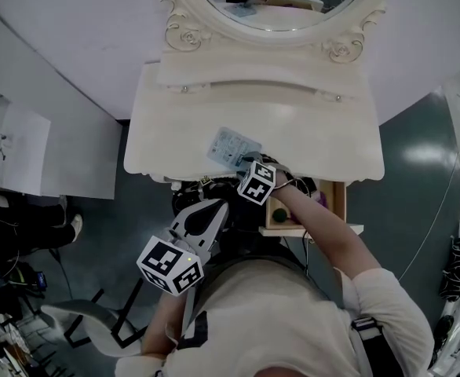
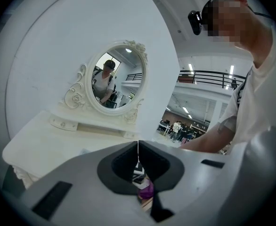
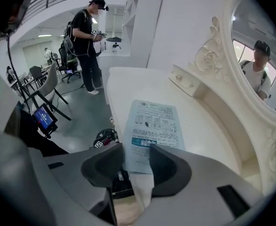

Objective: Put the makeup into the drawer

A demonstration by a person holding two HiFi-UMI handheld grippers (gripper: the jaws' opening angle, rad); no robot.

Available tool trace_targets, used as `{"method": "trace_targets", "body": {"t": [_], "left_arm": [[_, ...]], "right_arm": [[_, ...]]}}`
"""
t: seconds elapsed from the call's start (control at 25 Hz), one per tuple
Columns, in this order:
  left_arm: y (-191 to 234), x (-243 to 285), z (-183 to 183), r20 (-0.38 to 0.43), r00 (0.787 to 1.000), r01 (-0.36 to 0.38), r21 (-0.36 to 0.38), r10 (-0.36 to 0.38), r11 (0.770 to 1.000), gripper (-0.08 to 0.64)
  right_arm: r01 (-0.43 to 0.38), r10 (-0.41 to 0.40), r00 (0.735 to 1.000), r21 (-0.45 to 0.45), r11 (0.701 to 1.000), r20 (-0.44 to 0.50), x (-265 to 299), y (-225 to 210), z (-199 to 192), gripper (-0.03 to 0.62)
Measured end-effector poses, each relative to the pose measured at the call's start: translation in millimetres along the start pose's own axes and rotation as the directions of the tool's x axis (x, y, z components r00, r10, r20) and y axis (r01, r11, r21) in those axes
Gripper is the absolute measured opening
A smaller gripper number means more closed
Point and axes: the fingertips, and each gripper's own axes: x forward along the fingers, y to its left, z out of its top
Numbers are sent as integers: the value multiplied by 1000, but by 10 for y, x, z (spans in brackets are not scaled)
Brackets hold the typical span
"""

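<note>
The right gripper (image 3: 137, 150), fingers half open, straddles the sachet's (image 3: 152, 126) near end (perhaps touching); left gripper (image 2: 138, 147) fingers closed, empty.

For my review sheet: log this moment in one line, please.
stage: pre-grasp | right claw: open, astride blue packet on vanity top | left claw: shut, empty | drawer: open

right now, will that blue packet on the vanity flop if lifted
The packet lies thin and flat, so it probably droops and weighs little. Its printed face looks smooth and may slip in the right hand-held gripper.
</note>
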Motion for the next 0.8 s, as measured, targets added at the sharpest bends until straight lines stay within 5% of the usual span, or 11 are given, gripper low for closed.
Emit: {"method": "trace_targets", "body": {"t": [0.24, 0.52, 0.8], "left_arm": [[-56, -81, -29, 1, 1000, 11, 6, -11, 1000, 59], [-115, -161, -36, 11, 999, 39, 18, -39, 999, 58], [124, -323, 250, 60, 998, 20, 72, -24, 997, 58]], "right_arm": [[9, -9, 1000, 15, 1000, -12, -110, 108, -56, 47], [73, -74, 997, 99, 992, 7, -374, 7, -168, 29], [115, -152, 979, 246, 962, 138, -984, -23, 44, 28]]}}
